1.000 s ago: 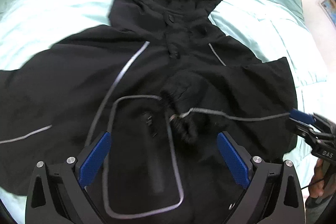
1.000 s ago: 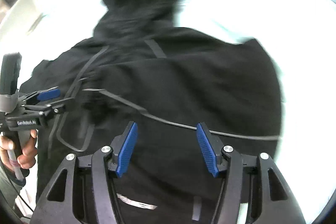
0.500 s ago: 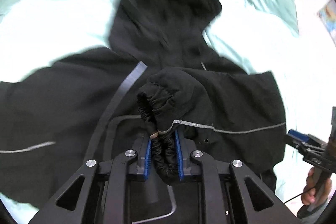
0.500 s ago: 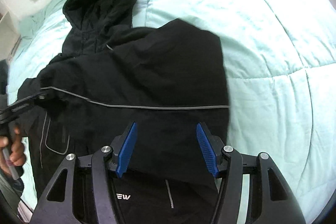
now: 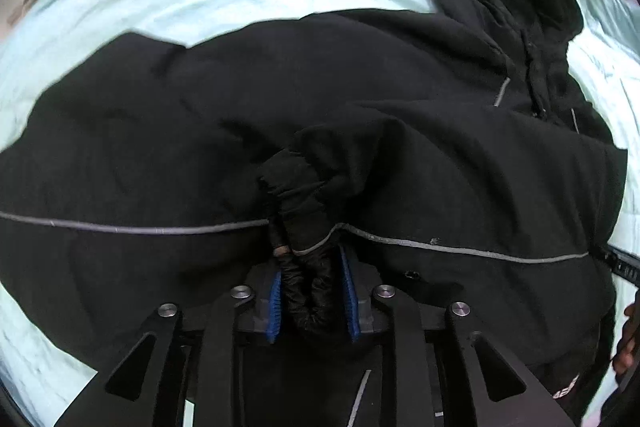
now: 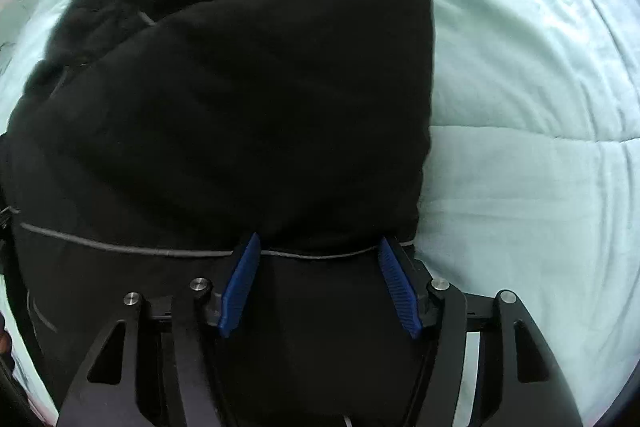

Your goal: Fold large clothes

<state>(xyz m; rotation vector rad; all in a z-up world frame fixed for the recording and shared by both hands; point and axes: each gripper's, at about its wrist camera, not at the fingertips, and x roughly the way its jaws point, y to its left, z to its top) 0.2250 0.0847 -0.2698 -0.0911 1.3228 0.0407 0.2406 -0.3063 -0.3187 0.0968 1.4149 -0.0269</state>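
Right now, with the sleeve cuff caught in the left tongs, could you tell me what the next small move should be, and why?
Probably carry the sleeve cuff a little further across the black jacket and lay it flat before letting go. The left tongs are clamped on the bunched cuff, which sits raised over the chest. The right tongs stand open over the folded side, gripping nothing.

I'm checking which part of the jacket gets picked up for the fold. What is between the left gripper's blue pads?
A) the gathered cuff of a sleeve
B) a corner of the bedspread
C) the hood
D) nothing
A: in the left wrist view the left gripper is pinched on the sleeve cuff of the black jacket.
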